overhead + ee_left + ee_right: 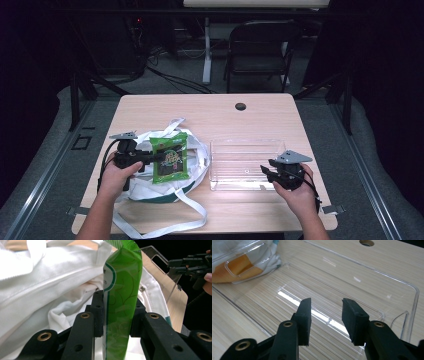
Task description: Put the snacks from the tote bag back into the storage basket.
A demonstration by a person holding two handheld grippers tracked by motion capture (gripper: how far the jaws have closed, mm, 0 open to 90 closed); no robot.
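I had the left gripper (pixel 159 158) clamped on the green packet (pixel 170 157), centre-left of the high view, over the white bag (pixel 196 150). Right gripper (pixel 266 173) (jaws parted, empty) sat at the clear bin (pixel 246 145).

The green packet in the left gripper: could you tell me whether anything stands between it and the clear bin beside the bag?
Nothing visible does. The left gripper is shut on the green packet above the white bag. The clear bin has nothing in it, and bare table lies between. The right gripper, open, sits at the bin's near right corner.
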